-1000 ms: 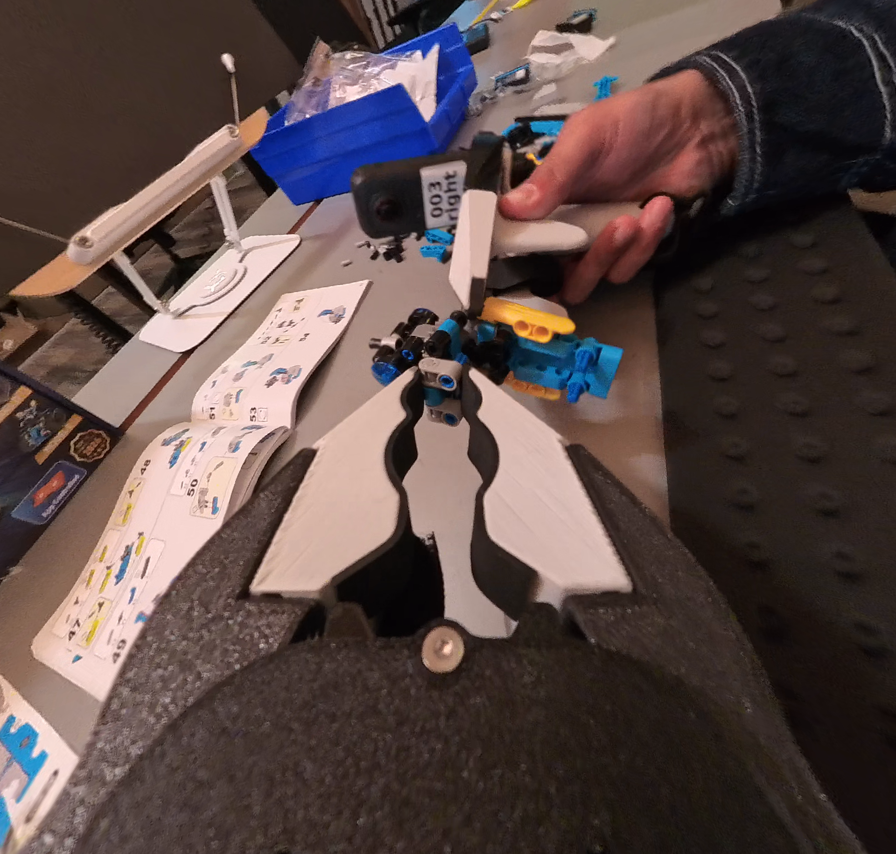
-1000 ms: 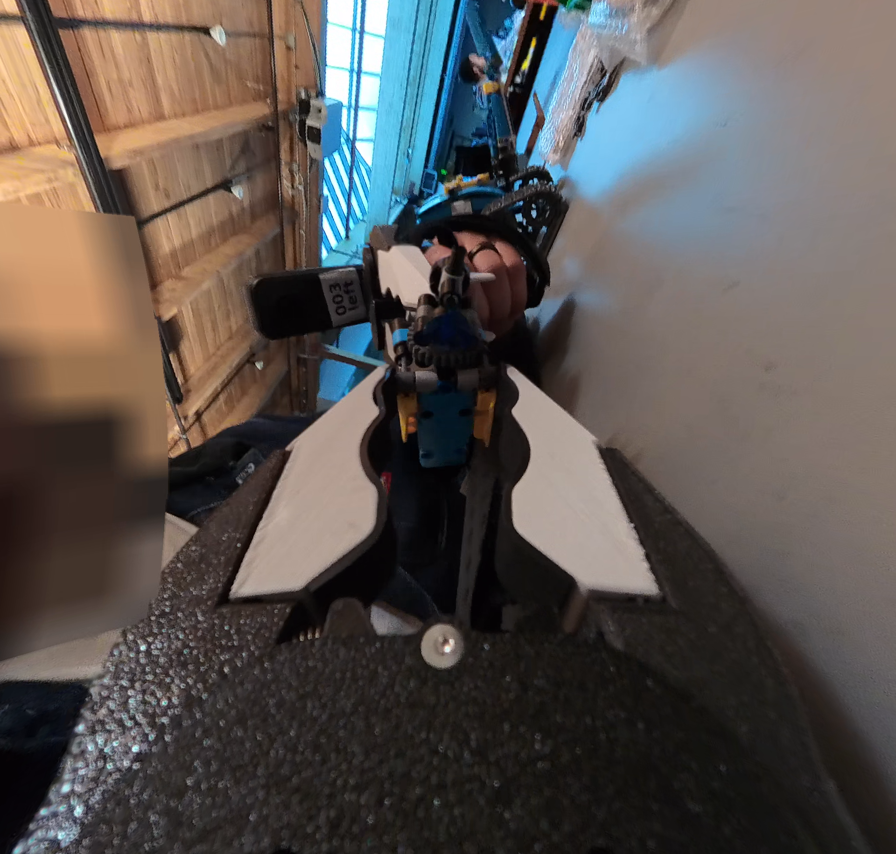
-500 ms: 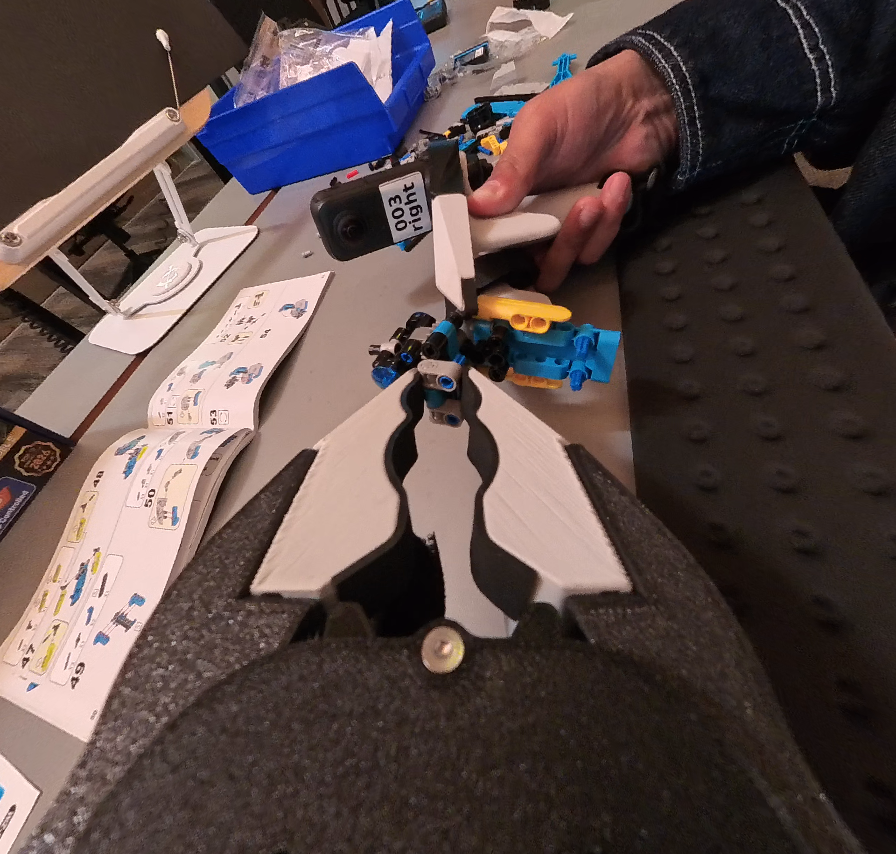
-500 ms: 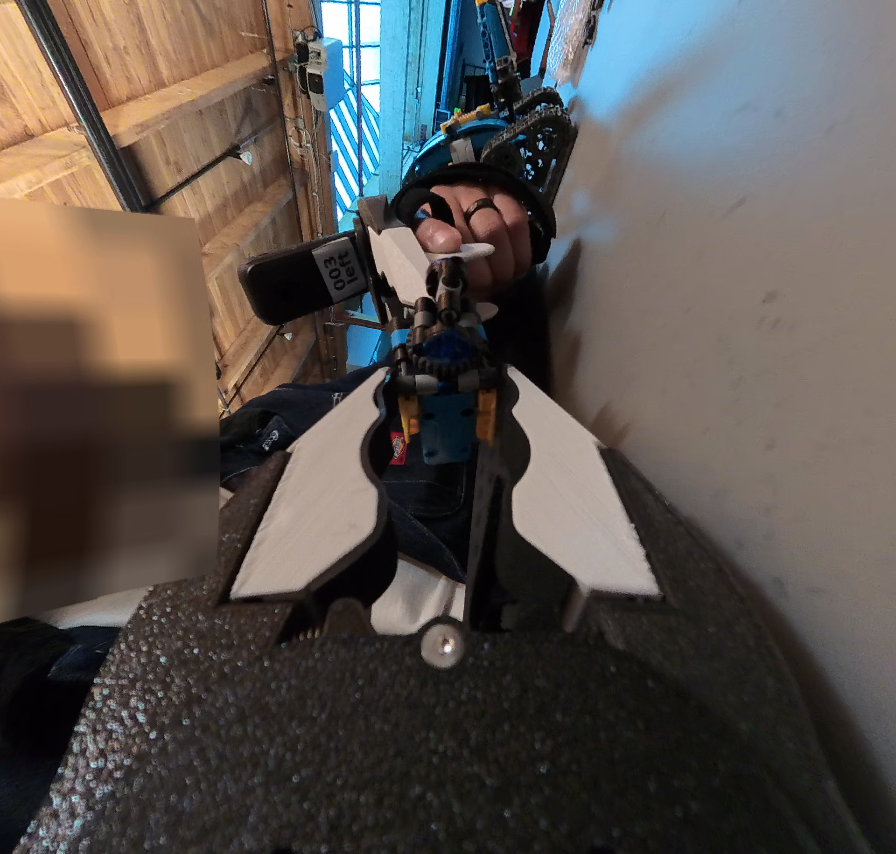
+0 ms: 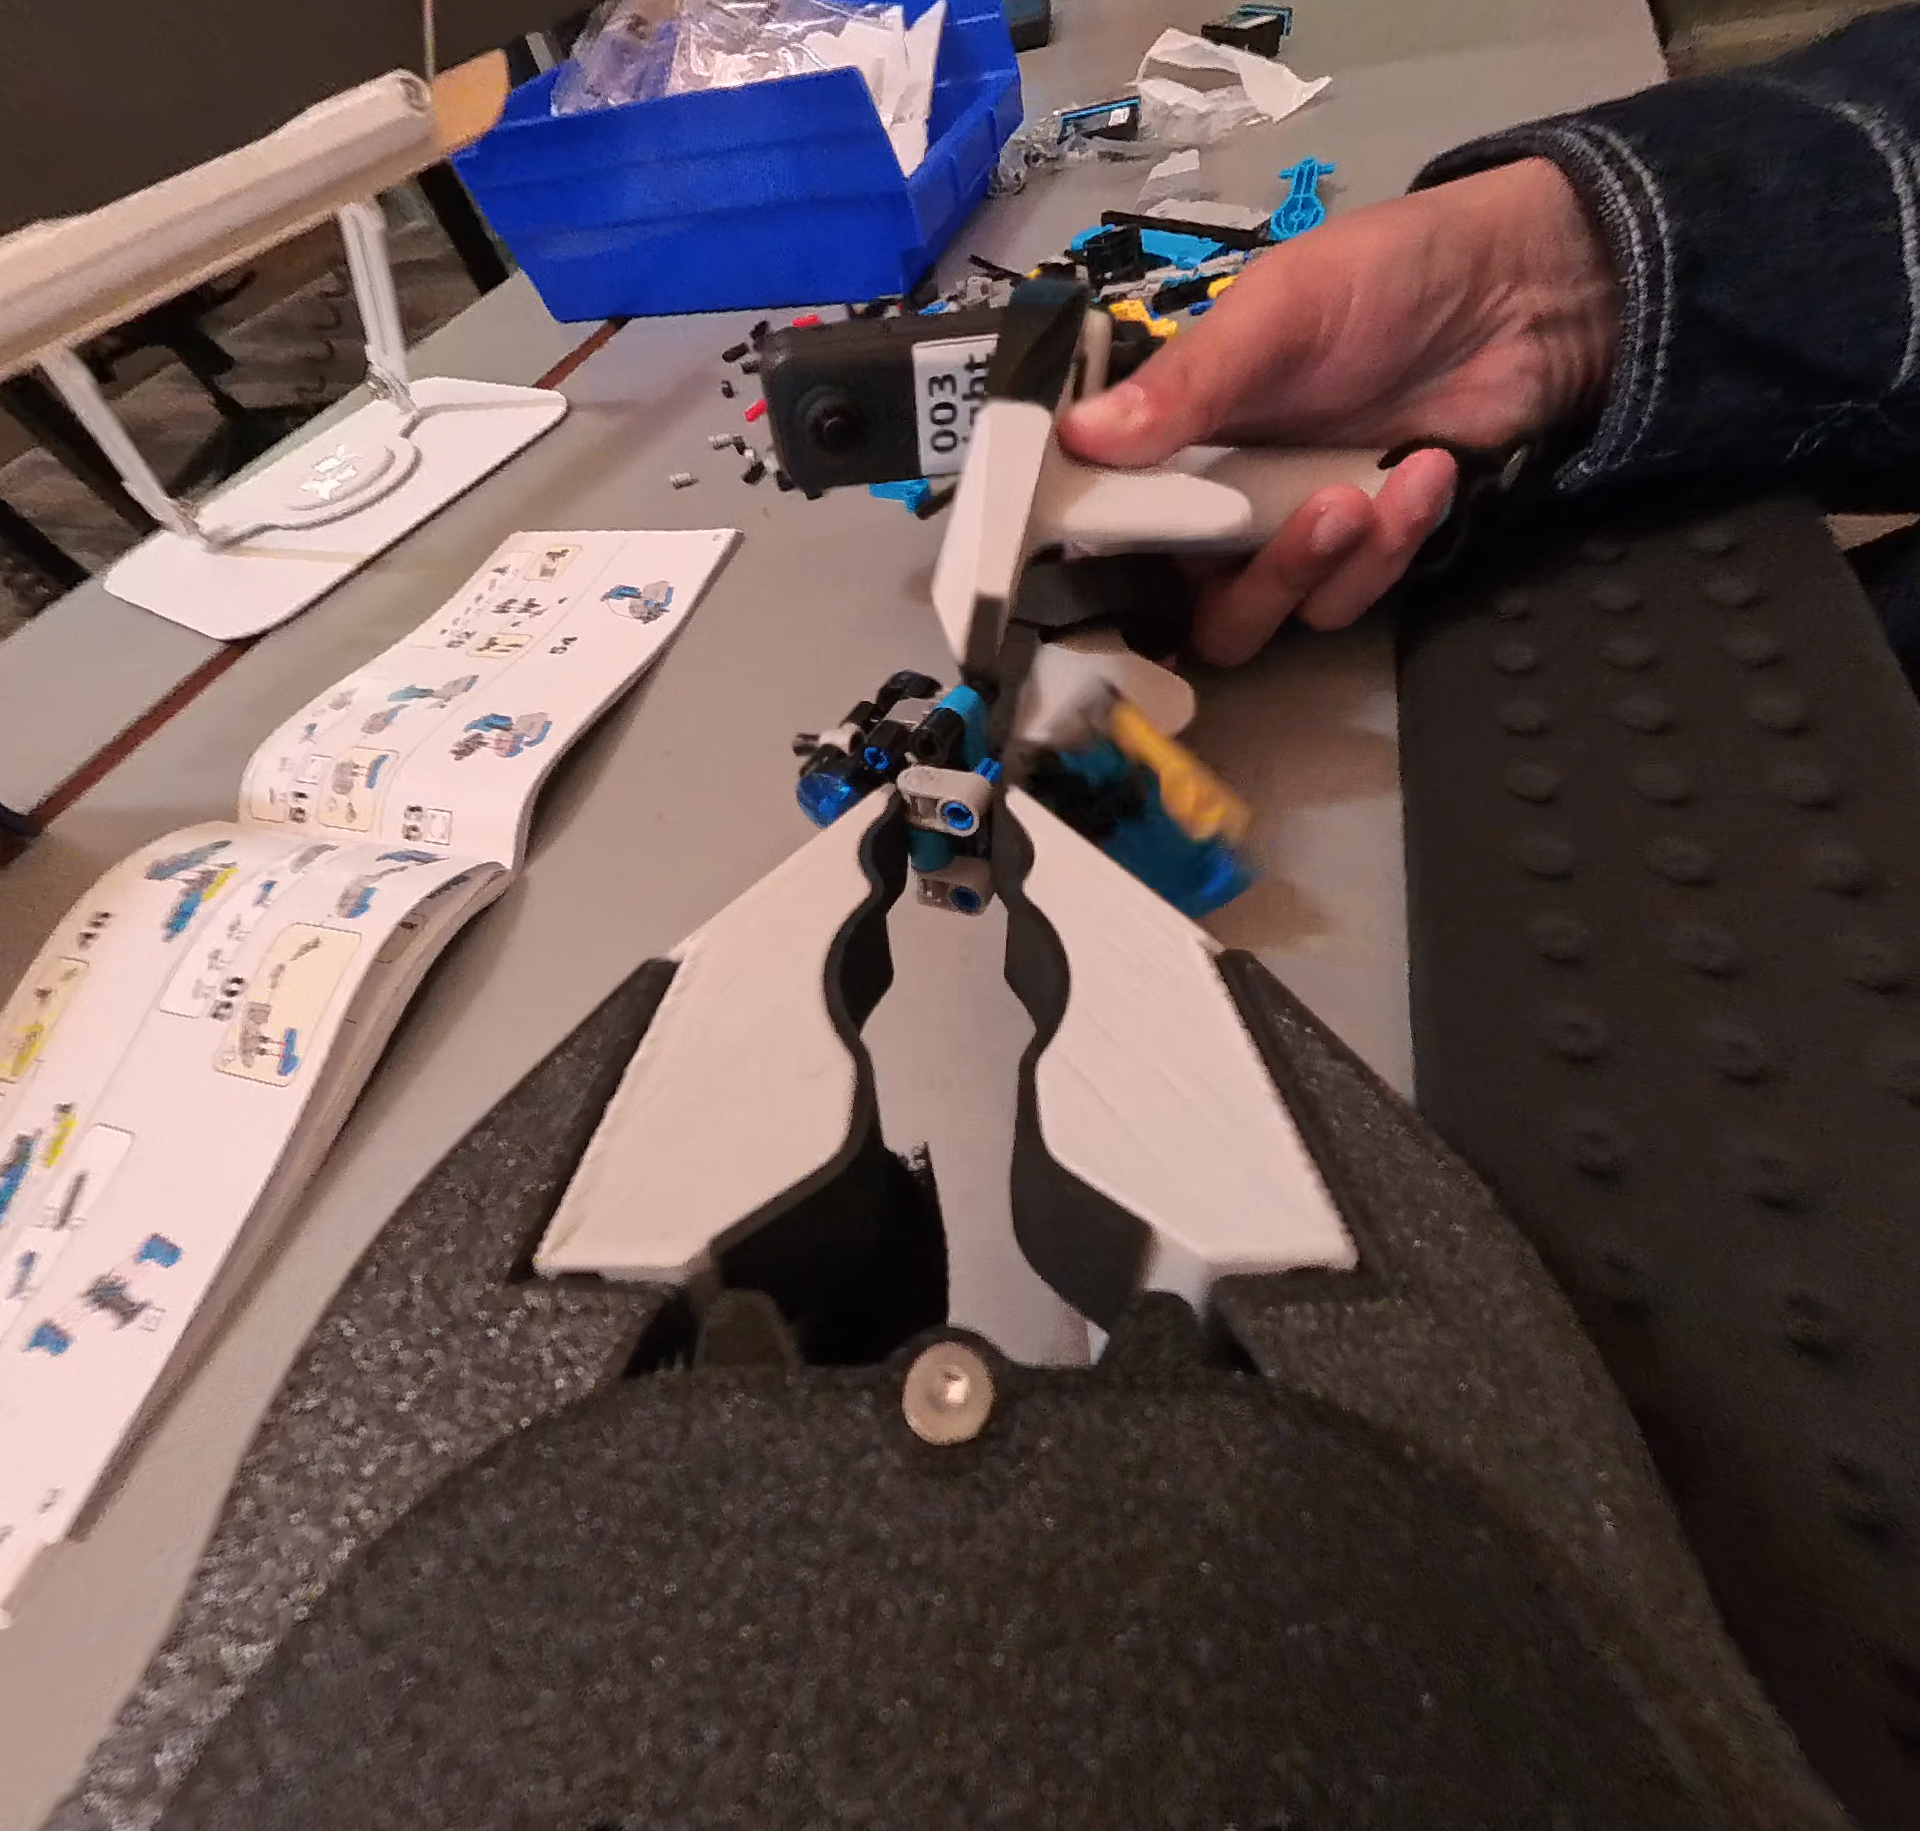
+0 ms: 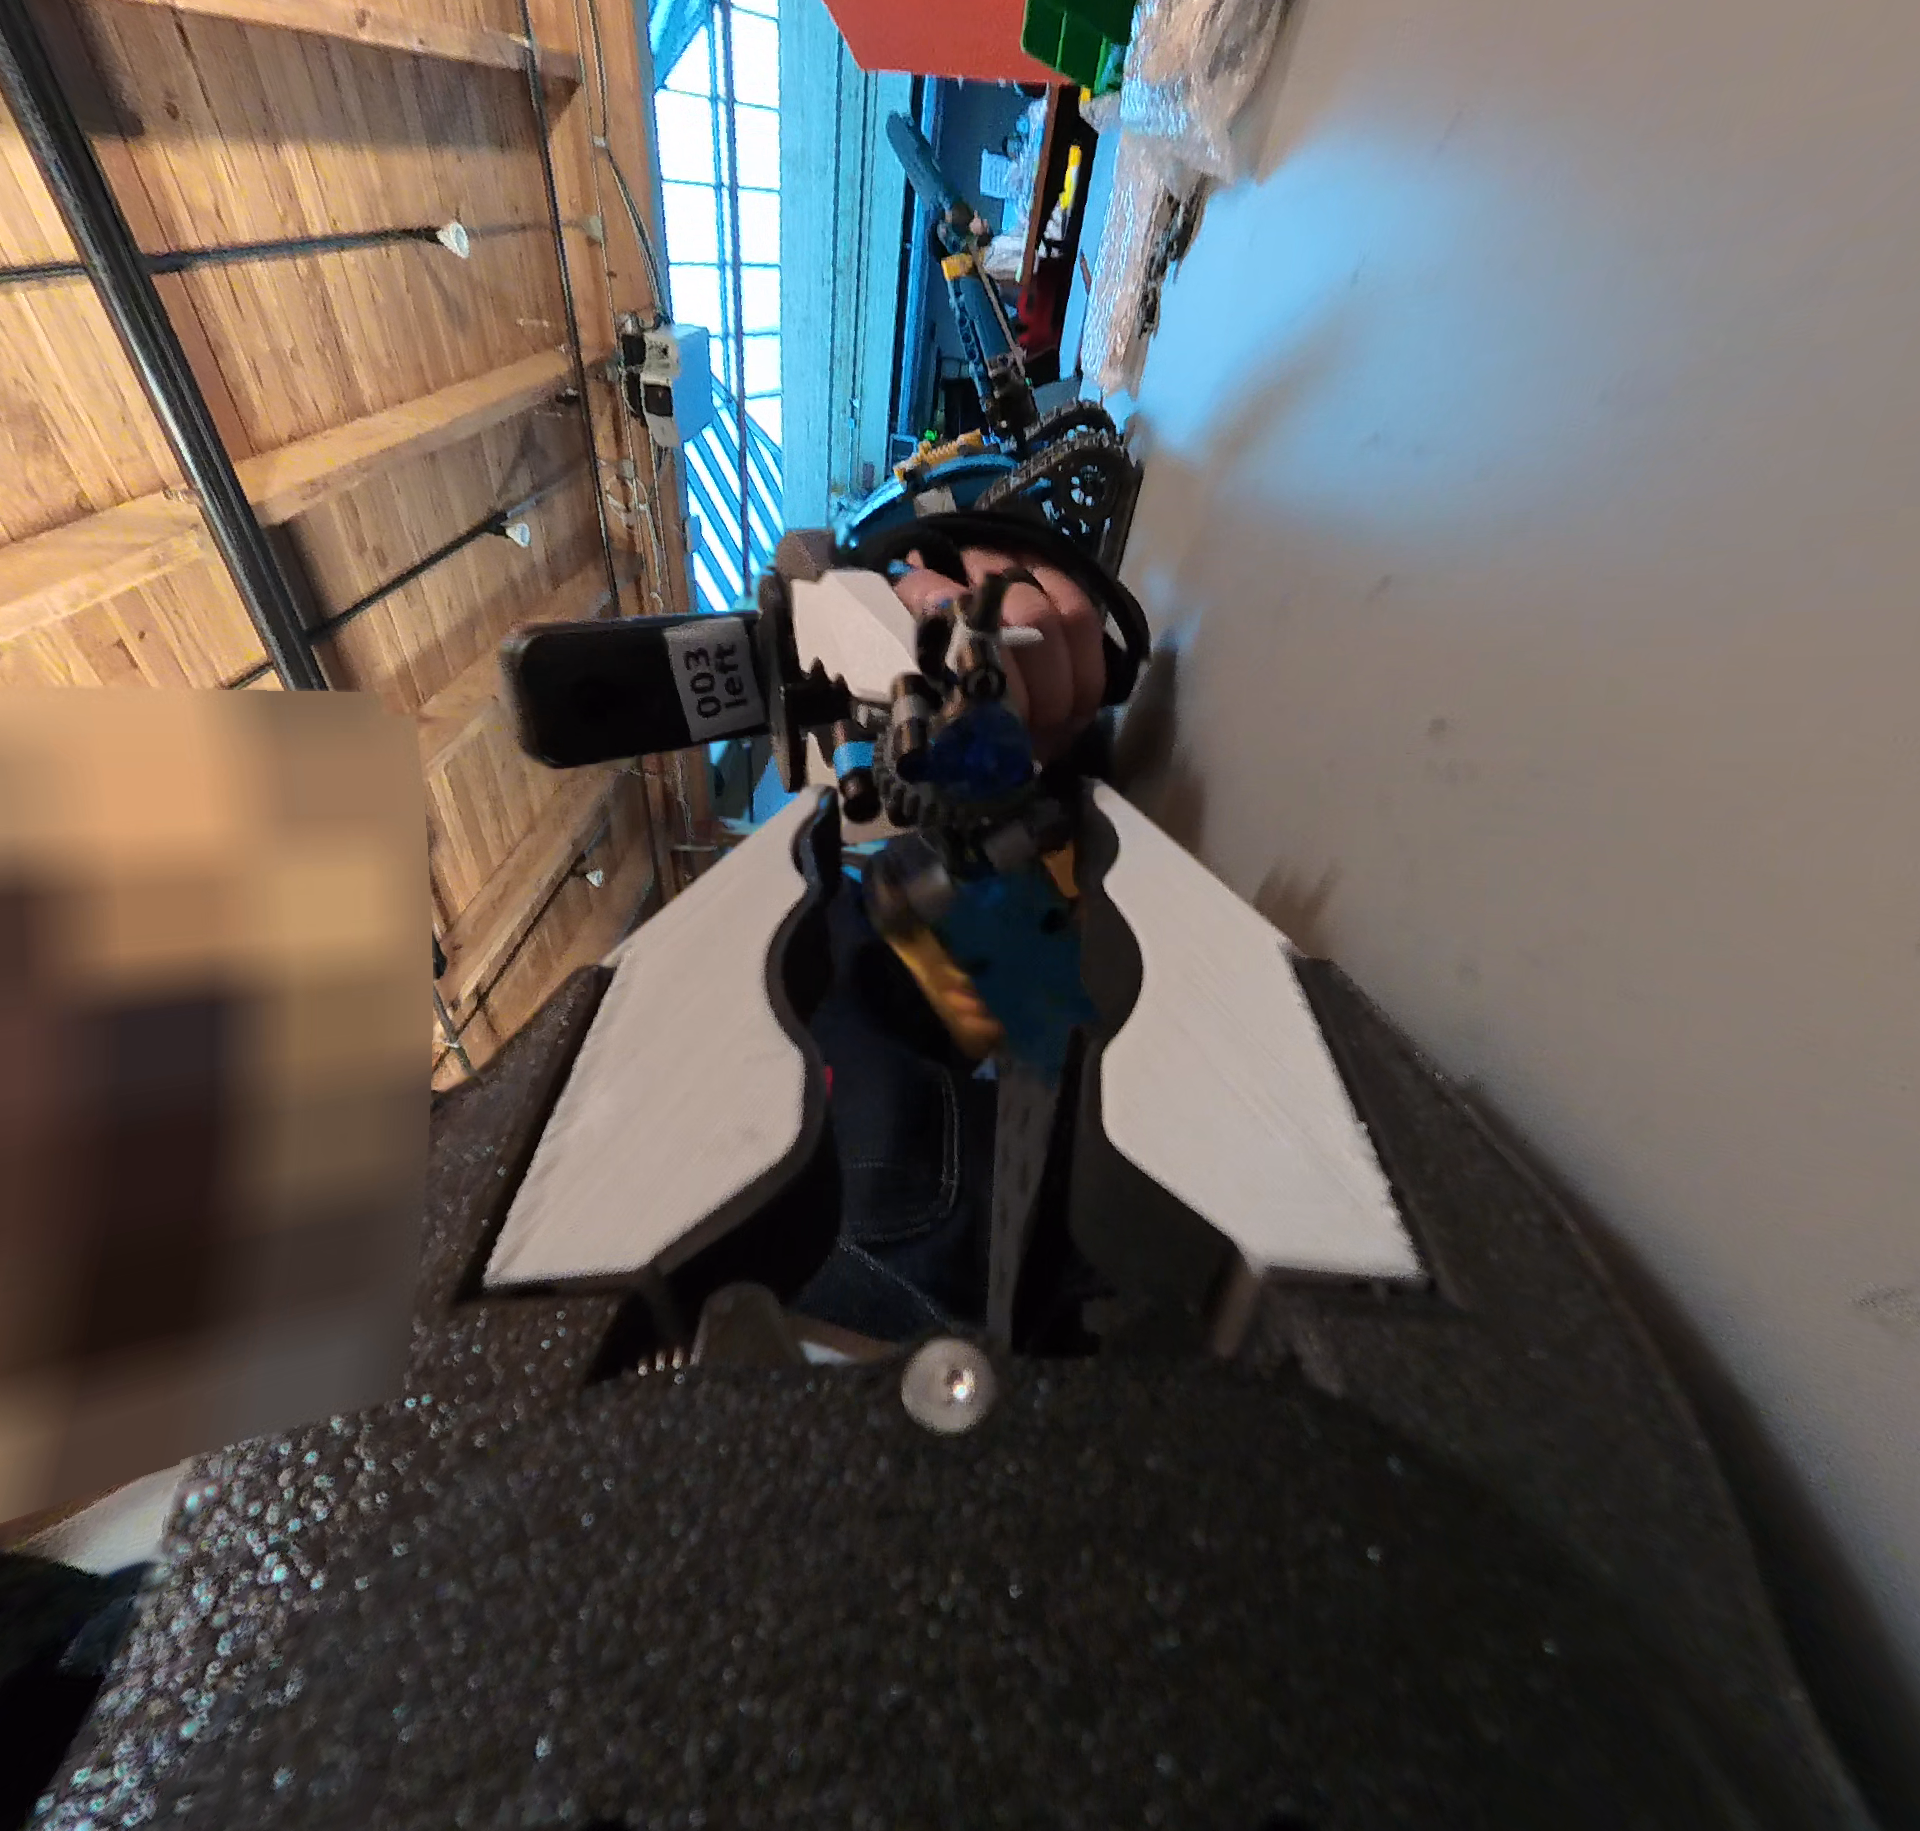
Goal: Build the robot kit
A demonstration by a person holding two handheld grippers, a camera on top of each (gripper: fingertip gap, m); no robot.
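Note:
A small brick model (image 5: 1164, 846) with a blue body, yellow side parts and black gears hangs between my two grippers above the grey table (image 5: 675, 721). My left gripper (image 5: 940, 825) is shut on a grey and teal connector (image 5: 940, 794) at the model's near end. My right gripper (image 5: 997, 680), held by a hand (image 5: 1351, 358), comes in from the right and grips the model's other side. In the right wrist view my right gripper (image 6: 961, 815) is shut on the tilted, blurred model (image 6: 997, 929). Beyond it, the left gripper (image 6: 935, 638) shows in a hand.
An open instruction booklet (image 5: 364, 825) lies to the left. A white stand (image 5: 312, 493) and a blue bin (image 5: 748, 192) with plastic bags are at the back left. Loose brick parts (image 5: 1143, 254) lie behind the hand. A dark studded mat (image 5: 1662, 950) runs along the right. My left and right fingertips are right by each other.
The model's blue and yellow body has swung down and tilted between the right gripper's fingers. Both grippers keep their hold; the views have shifted slightly.

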